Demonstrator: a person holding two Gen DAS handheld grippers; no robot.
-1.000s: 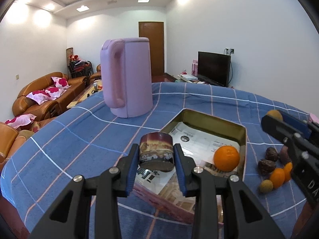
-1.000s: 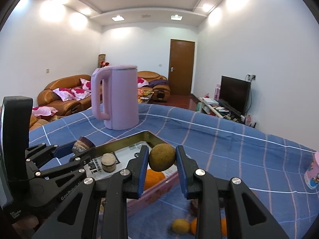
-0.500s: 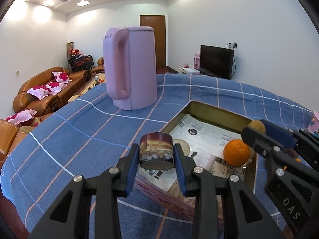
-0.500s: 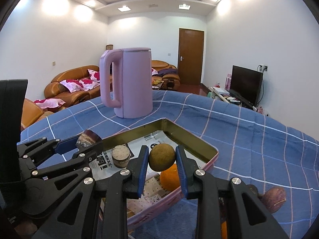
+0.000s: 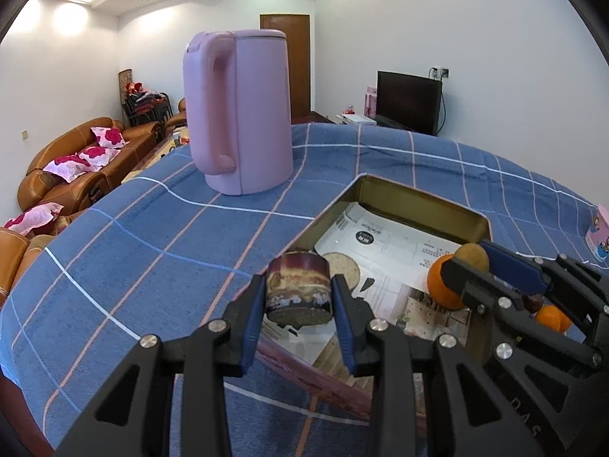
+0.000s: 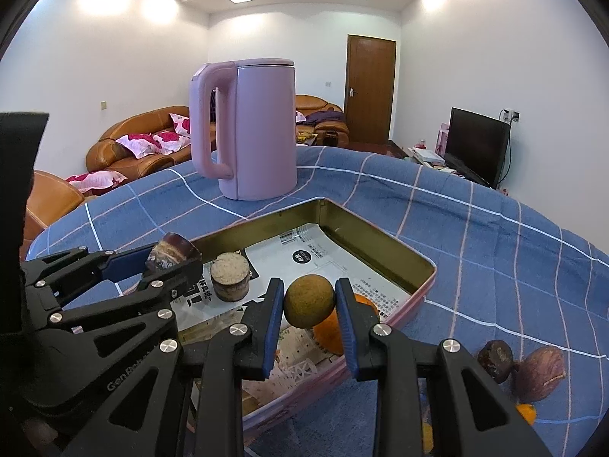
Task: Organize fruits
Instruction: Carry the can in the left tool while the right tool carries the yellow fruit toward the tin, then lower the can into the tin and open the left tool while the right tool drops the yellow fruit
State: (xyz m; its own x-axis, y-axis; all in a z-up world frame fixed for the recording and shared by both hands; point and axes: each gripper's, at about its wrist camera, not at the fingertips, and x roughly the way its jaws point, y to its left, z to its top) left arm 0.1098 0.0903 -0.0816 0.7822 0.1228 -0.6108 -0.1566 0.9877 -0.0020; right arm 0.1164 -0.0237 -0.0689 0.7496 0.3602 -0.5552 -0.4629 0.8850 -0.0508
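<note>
My left gripper (image 5: 298, 297) is shut on a short brown sugarcane piece (image 5: 298, 289), held above the near left rim of the paper-lined metal tray (image 5: 426, 200). My right gripper (image 6: 309, 301) is shut on a round brown-green fruit (image 6: 309, 300), held over the tray (image 6: 380, 236). In the tray lie an orange (image 5: 441, 283) and another sugarcane piece (image 6: 230, 276). The right gripper shows in the left wrist view (image 5: 472, 262), and the left gripper shows in the right wrist view (image 6: 171, 257).
A tall pink kettle (image 5: 239, 110) stands on the blue checked tablecloth (image 5: 152, 236) behind the tray. Loose fruits lie right of the tray: two dark brown ones (image 6: 521, 365) and small oranges (image 5: 552, 318). A small pink carton (image 5: 597, 232) is at the far right.
Both grippers have moved forward over the tray with their loads. The right gripper has come lower and closer to the orange.
</note>
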